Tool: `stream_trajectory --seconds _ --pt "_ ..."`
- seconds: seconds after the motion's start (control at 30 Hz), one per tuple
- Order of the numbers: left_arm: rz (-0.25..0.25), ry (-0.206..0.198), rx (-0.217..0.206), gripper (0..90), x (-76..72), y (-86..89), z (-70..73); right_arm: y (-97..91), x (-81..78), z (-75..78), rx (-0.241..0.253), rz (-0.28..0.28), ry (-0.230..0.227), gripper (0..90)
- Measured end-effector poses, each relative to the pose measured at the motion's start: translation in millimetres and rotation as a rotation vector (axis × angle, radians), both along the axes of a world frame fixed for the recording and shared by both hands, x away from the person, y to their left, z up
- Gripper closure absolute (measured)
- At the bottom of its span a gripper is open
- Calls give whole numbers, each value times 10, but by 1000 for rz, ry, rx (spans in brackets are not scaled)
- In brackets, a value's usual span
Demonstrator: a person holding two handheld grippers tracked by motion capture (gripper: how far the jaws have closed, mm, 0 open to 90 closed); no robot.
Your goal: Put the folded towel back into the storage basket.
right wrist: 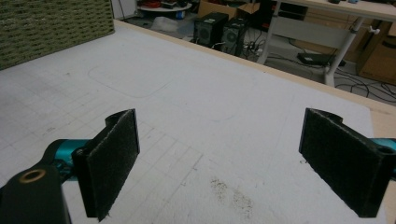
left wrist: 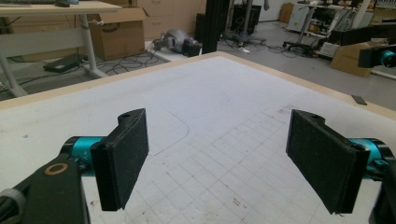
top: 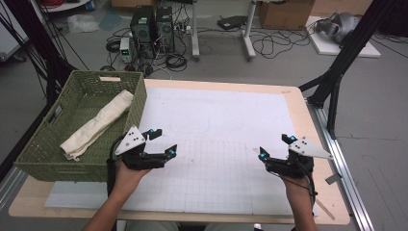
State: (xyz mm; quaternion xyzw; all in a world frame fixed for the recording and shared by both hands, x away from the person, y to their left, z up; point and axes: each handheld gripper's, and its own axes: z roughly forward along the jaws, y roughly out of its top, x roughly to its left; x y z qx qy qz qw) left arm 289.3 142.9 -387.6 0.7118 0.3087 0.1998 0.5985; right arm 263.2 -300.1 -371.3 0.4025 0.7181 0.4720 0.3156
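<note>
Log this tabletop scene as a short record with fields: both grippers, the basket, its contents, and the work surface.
left gripper: jaws open, holding nothing, over the mat next to the basket
right gripper: jaws open, holding nothing, over the mat's right part
basket: green woven, at the table's left edge
rolled cloth: cream, lying diagonally inside the basket
mat: white with a grid, covering most of the wooden table
contact: neither gripper touches the cloth or basket

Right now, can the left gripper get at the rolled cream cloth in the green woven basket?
Probably yes: the left gripper is open beside the green woven basket, whose top is open; the rolled cream cloth lies uncovered, though the near wall stands between.
</note>
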Motion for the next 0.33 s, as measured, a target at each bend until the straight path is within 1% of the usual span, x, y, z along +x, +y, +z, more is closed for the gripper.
stream_trajectory --seconds 0.07,0.33 --pt "7 5 -6 215 -1 8 -12 6 2 -8 2 1 3 116" --pt "10 4 -8 215 4 19 -8 29 14 -34 4 9 8 116"
